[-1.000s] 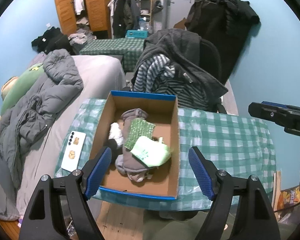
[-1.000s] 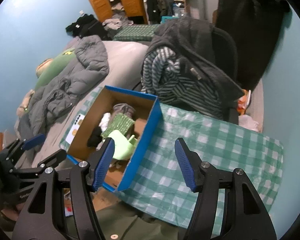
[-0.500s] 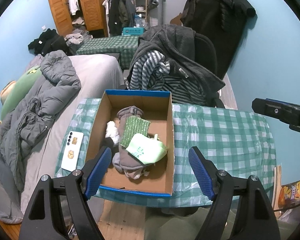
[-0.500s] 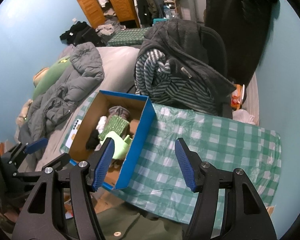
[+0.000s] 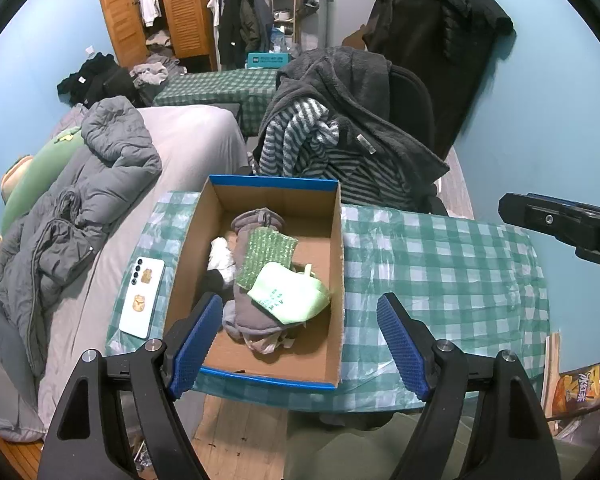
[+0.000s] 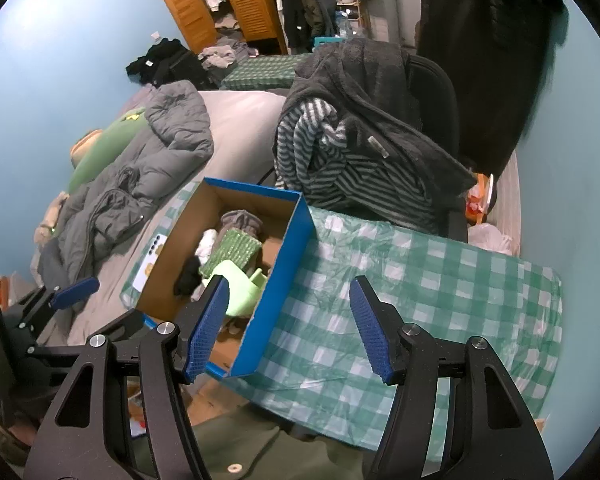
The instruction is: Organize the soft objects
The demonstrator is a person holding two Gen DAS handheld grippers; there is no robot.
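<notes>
A blue-edged cardboard box (image 5: 332, 208) (image 6: 284, 276) stands on the left part of a green checked table (image 5: 440, 264) (image 6: 420, 280). Inside lie a pale green pouch (image 5: 288, 298) (image 6: 240, 284), a green textured cloth (image 5: 266, 254) (image 6: 230, 250), a grey garment (image 5: 256, 220), a white cloth (image 5: 222, 256) and something black (image 6: 188, 276). My left gripper (image 5: 300, 340) is open and empty, held above the box's near edge. My right gripper (image 6: 288, 328) is open and empty, above the box's right wall.
A white phone (image 5: 142, 298) lies on the table left of the box. A chair piled with a dark fleece and striped clothes (image 5: 340, 140) stands behind the table. A bed with a grey jacket (image 5: 80, 200) is at the left. The blue wall is at the right.
Both grippers have drawn back and up a little, so the box and table look smaller and farther. Both stay open. Nothing in the box has moved.
</notes>
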